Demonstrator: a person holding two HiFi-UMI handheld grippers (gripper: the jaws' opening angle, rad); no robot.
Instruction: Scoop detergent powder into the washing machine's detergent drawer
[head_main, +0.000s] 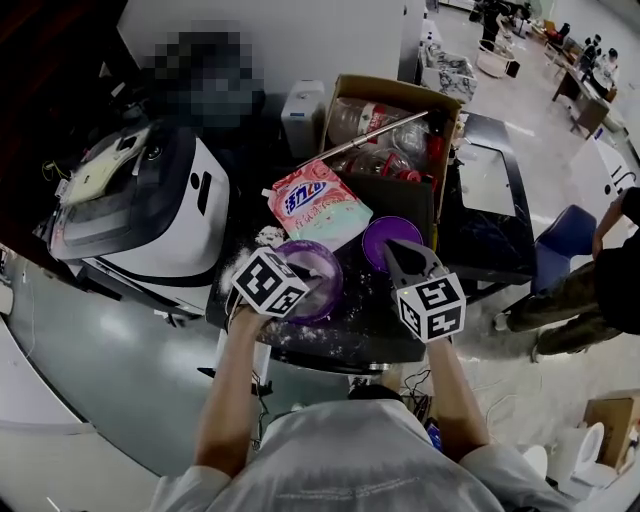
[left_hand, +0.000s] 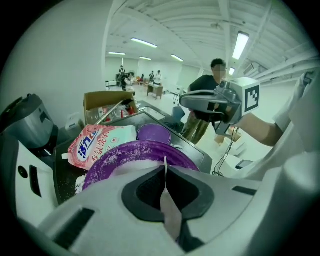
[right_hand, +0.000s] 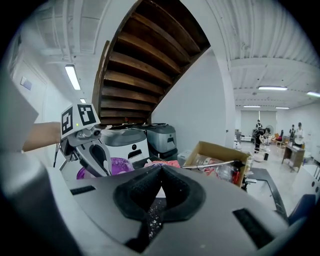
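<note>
Two handheld grippers near a purple bowl (head_main: 333, 277) of white detergent powder (left_hand: 131, 166), centre frame.
The left gripper (left_hand: 165, 170) pinches a thin white strip (left_hand: 168, 212); the right gripper (right_hand: 160, 175) is pressed together, empty. The pink bag (head_main: 318, 205) above the bowl bears blue Chinese characters, "活力".

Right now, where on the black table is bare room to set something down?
The bare patch is the dark tabletop between the small purple bowl and the table's right edge. Left and back are crowded: cardboard box, detergent bag, large purple bowl, spilled powder.
</note>
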